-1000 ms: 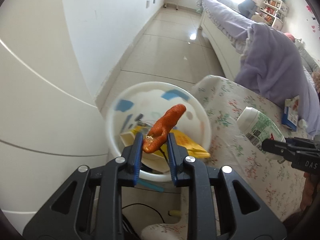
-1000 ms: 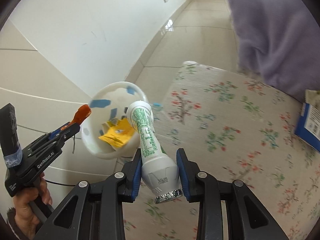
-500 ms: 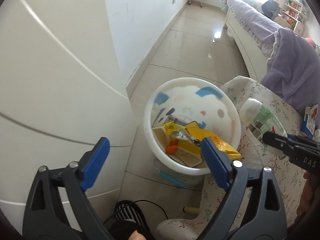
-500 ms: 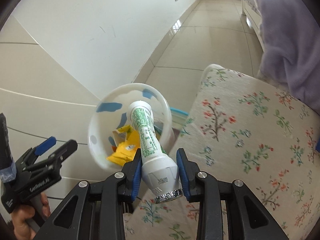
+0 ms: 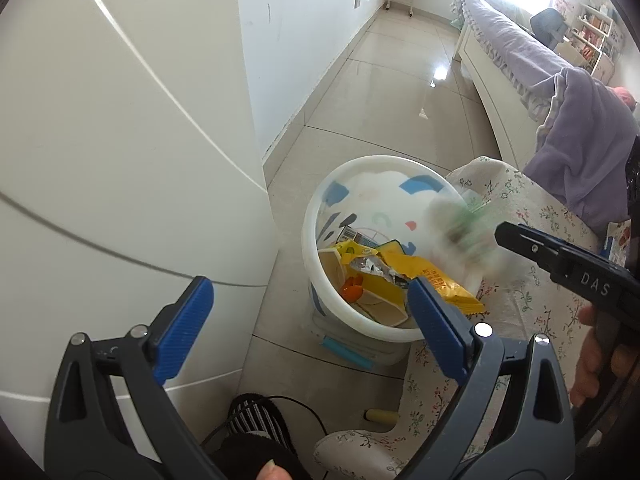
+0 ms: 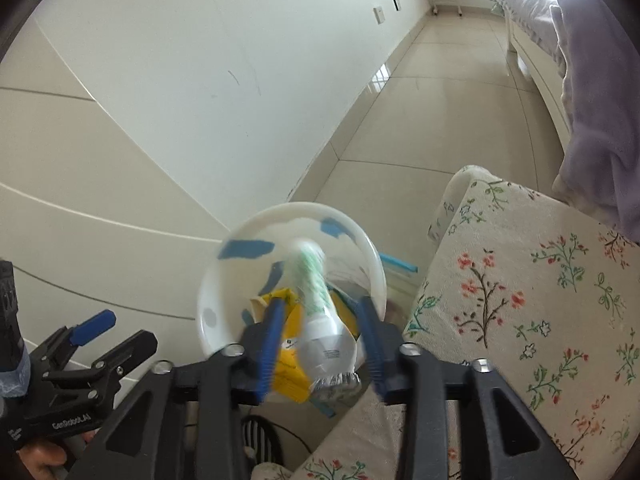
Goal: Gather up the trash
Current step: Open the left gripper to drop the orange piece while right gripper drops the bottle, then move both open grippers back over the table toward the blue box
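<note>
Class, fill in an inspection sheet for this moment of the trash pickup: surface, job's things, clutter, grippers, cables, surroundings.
Surface: floral cushion beside the bin, on tiled floor.
Job's things: white bin holds a yellow wrapper and an orange scrap; blurred green-and-white bottle over the bin.
Clutter: blue packet on the cushion.
Grippers: left gripper open, empty; right gripper just been opening, pads clear of the bottle.
Cables: black cable on the floor.
Surroundings: white wall, bed with purple blanket.
</note>
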### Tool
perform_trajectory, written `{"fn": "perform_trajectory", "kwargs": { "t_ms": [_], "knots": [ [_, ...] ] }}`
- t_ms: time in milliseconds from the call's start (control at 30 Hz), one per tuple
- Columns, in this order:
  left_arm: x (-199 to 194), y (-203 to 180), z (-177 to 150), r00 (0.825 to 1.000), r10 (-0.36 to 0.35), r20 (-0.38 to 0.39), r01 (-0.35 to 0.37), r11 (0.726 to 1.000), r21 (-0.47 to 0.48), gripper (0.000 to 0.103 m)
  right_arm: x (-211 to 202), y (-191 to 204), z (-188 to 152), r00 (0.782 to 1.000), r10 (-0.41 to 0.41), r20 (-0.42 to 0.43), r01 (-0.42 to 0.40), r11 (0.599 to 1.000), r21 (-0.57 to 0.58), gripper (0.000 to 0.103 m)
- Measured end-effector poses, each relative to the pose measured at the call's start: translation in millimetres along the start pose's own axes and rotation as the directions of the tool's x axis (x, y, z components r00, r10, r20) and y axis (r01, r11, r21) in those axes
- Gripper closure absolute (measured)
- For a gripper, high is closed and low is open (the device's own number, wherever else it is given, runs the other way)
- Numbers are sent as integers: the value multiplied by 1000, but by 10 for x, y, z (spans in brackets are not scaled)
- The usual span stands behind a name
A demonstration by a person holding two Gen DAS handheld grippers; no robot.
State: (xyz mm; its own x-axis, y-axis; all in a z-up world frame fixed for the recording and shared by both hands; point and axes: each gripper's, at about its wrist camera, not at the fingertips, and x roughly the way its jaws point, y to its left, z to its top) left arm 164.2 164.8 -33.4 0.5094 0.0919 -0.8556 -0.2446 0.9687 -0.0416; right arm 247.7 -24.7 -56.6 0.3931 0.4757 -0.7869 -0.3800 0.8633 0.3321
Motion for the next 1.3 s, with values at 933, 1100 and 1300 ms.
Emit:
{"fn": "perform_trajectory", "kwargs": {
  "t_ms": [933,1100,1300],
  "knots": [
    [-505,-912,-210,978,-207,-5,207,977,45,1,-1821,-903,-679,957,-268,109,253,958,137,23],
    [-533,-1245,-253,971,-239,-7,239,968,78,1,-2188,-1248,-854,947,-292,131,262,943,205,21],
    [-514,-1599,-322,963,-268,-27,269,955,129,1,-2456,-1627,-1042,932,-346,106,319,923,214,20]
  ]
}}
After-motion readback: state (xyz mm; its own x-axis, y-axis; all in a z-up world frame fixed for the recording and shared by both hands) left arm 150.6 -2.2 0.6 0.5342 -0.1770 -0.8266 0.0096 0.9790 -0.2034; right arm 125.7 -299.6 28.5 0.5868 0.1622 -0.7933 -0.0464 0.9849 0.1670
